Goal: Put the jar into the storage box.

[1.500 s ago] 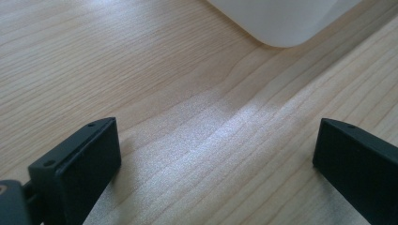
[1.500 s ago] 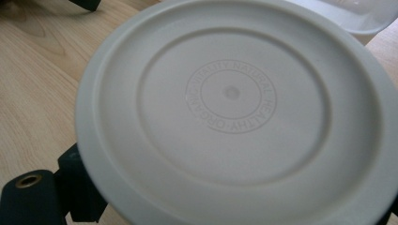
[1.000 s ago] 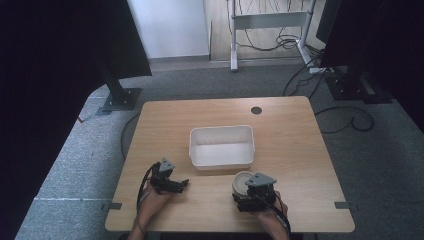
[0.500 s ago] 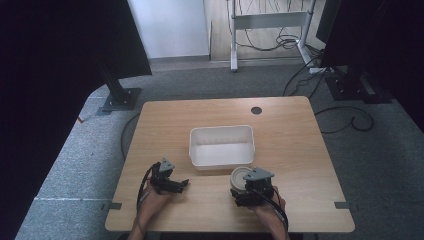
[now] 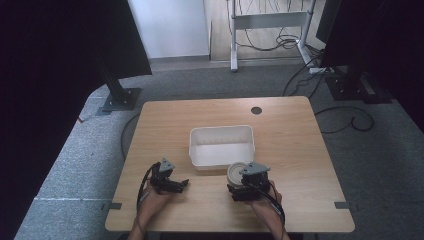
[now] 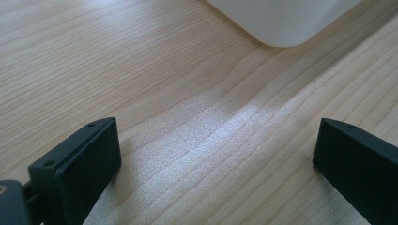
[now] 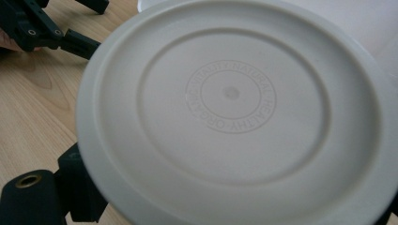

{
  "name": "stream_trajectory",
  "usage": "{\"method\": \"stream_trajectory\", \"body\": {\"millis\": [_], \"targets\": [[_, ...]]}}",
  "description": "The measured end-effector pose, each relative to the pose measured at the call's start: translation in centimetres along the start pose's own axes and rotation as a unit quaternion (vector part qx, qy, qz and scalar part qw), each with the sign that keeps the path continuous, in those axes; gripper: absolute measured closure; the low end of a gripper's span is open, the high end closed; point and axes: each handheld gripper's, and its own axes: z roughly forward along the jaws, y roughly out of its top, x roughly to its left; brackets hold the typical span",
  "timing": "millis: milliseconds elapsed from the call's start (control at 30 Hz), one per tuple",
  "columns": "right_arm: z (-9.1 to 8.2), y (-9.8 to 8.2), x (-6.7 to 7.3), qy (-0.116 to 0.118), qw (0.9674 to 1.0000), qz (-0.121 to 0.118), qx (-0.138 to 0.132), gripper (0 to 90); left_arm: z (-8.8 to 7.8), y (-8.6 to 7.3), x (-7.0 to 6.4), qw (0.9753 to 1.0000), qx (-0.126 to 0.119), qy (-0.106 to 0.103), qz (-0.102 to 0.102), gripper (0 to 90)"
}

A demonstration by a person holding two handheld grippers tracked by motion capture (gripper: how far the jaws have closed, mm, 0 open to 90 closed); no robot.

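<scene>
The round white lid [image 7: 234, 112] sits pinched in my right claw [image 5: 246, 186], its flat embossed face turned toward that claw's camera; being round, it has no long axis. It hangs just at the near right corner of the white tub [image 5: 221, 145], which looks empty. My left claw [image 5: 176, 185] rests spread on the bare counter [image 5: 290, 130], holding nothing.

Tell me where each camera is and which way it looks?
High view: above the person's side, facing forward and down on the table; forearms and both hand-held grippers show.
Left gripper view: on the left hand-held gripper, facing the wood and a tub corner; its black jaws show.
Right gripper view: on the right hand-held gripper, facing a round lid.
All share the tub.
</scene>
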Motion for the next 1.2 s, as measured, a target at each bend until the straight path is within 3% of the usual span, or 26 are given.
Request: {"method": "stream_trajectory", "body": {"millis": [1200], "targets": [[1.7,4.3,0.2,0.006,0.9999,-0.01,-0.012,9.3,0.0,0.0,0.0,1.0,0.0,0.0,0.0,1.0]]}}
